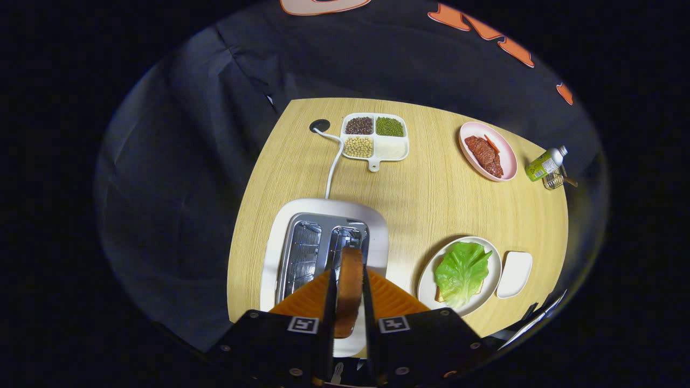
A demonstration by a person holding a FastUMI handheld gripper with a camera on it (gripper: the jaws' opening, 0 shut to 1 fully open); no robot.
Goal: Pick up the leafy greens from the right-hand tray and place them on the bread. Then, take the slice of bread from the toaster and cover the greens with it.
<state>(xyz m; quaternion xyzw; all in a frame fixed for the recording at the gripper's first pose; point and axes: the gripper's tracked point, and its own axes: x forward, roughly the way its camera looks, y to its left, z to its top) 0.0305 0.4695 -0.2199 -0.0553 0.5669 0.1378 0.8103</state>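
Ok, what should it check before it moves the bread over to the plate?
1. Fingers both pressing the bread slice: ok.
2. Slice lifted out of the toaster: looks ok; its lower edge is hidden between the fingers, so cannot tell fully.
3. Leafy greens already lying on the bottom bread on the round plate: ok.
4. Table between toaster and plate free of things in the way: ok.
5. Small white tray beside the plate has given up its greens: ok.
6. Greens lying flat enough to cover: cannot tell.

Divided bean dish (374,137), meat plate (488,151), bottle (545,164).
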